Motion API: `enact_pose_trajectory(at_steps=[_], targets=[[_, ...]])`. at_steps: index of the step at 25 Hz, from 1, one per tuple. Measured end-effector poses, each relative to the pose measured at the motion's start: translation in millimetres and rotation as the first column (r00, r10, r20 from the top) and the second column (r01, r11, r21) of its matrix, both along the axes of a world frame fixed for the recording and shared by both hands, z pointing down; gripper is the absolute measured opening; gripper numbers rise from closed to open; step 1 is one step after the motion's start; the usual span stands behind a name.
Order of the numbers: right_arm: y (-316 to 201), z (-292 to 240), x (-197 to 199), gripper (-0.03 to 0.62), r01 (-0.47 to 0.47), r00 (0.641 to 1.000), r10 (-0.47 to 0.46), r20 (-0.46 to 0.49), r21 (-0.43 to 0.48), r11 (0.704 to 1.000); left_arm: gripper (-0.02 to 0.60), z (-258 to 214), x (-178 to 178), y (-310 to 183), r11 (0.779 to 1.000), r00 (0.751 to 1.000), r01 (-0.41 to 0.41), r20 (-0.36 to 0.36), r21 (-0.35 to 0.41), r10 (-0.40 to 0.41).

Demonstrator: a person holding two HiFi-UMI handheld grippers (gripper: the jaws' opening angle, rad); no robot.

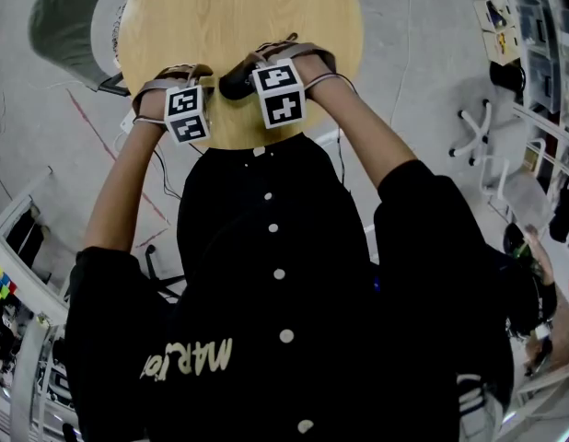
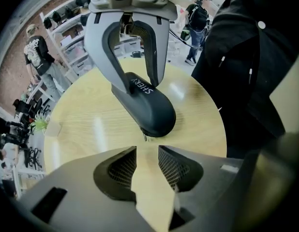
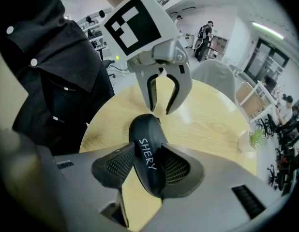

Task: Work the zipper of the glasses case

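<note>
A round wooden counter [image 1: 238, 26] stands on a pale floor. Bare wood stretches away beyond the tools, and the near edge is close against the person's dark shirt.

In the head view both forearms reach forward over that edge. The left gripper [image 1: 186, 109] and right gripper [image 1: 280, 95] are side by side and point steeply down, with the black glasses case [image 1: 237, 83] between them.

In the left gripper view its fingers [image 2: 123, 166] are apart and released, with only bare wood between them. The case's near end, with a small zipper pull [image 2: 145, 137], is just ahead of their tips, and open counter spreads to the left.

In the right gripper view the fingers [image 3: 118, 163] are clenched on the middle of the case. The other gripper is poised over the case's far end.
</note>
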State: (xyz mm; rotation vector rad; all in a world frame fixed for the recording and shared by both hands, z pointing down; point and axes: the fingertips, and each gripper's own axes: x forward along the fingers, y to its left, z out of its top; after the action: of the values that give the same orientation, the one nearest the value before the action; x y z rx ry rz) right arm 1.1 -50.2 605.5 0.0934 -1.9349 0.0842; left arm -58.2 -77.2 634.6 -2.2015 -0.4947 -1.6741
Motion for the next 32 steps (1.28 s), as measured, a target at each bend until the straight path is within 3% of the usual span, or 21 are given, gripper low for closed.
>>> enact_pose_trajectory(at_steps=[4,6,9,12,13,15,18,20,22,23,25,27,29,32], targets=[[-1.2,-4.7,0.3,0.156,-0.097,0.995,0.098,0.024,-0.006,0.995,0.129,-19.3,-7.0,-2.3,0.992,0.989,0.125,-0.073,-0.009,-0.125],[-3.1,-15.7,1.7,0.129,-0.177,0.981,0.178,0.072,-0.017,0.984,0.129,-41.0,-3.6,-5.6,0.975,0.962,0.220,-0.159,-0.022,-0.221],[-8.2,-42.7,9.9,0.100,-0.314,0.935,0.312,0.168,-0.018,0.949,0.120,-86.6,7.2,-10.0,0.928,0.876,0.364,-0.312,-0.077,-0.369],[-17.2,-76.6,22.6,0.006,-0.463,0.850,0.445,0.282,-0.005,0.886,0.033,-131.2,12.1,-23.8,0.862,0.747,0.493,-0.449,-0.121,-0.490],[-20.4,-87.8,27.6,0.005,-0.514,0.809,0.490,0.325,-0.014,0.858,0.005,-145.2,13.1,-28.5,0.839,0.700,0.525,-0.487,-0.145,-0.523],[-26.8,-111.3,38.2,0.005,-0.598,0.725,0.556,0.408,-0.030,0.801,0.005,-172.1,15.3,-36.3,0.790,0.601,0.574,-0.546,-0.214,-0.584],[-35.0,-148.3,53.5,0.005,-0.701,0.596,0.603,0.530,-0.022,0.712,0.004,-211.8,10.7,-48.0,0.695,0.412,0.632,-0.612,-0.342,-0.675],[-38.5,-174.0,67.2,0.005,-0.777,0.484,0.624,0.614,-0.027,0.629,0.003,-238.9,2.2,-56.1,0.631,0.274,0.651,-0.644,-0.422,-0.714],[-39.3,-201.2,85.9,0.003,-0.848,0.348,0.634,0.691,-0.057,0.528,0.003,-266.6,-7.1,-61.7,0.592,0.170,0.661,-0.676,-0.461,-0.717],[-38.1,-215.0,96.4,0.003,-0.876,0.282,0.631,0.722,-0.075,0.477,0.003,-279.6,-10.8,-62.3,0.588,0.142,0.664,-0.694,-0.462,-0.706],[-34.2,-243.0,118.3,0.003,-0.919,0.170,0.604,0.779,-0.096,0.382,0.003,-301.9,-15.0,-60.7,0.599,0.115,0.662,-0.729,-0.450,-0.675],[-28.9,-272.5,136.9,0.002,-0.948,0.090,0.555,0.827,-0.099,0.301,0.003,-320.2,-16.6,-59.4,0.616,0.098,0.654,-0.758,-0.439,-0.645],[-21.6,-300.3,148.5,0.000,-0.968,0.053,0.501,0.864,-0.079,0.238,0.003,-336.5,-18.6,-59.8,0.620,0.068,0.648,-0.776,-0.443,-0.627],[-8.3,-333.9,159.5,-0.002,-0.988,0.062,0.432,0.900,-0.007,0.156,0.003,-359.1,-23.1,-63.0,0.599,0.004,0.650,-0.786,-0.468,-0.618]])
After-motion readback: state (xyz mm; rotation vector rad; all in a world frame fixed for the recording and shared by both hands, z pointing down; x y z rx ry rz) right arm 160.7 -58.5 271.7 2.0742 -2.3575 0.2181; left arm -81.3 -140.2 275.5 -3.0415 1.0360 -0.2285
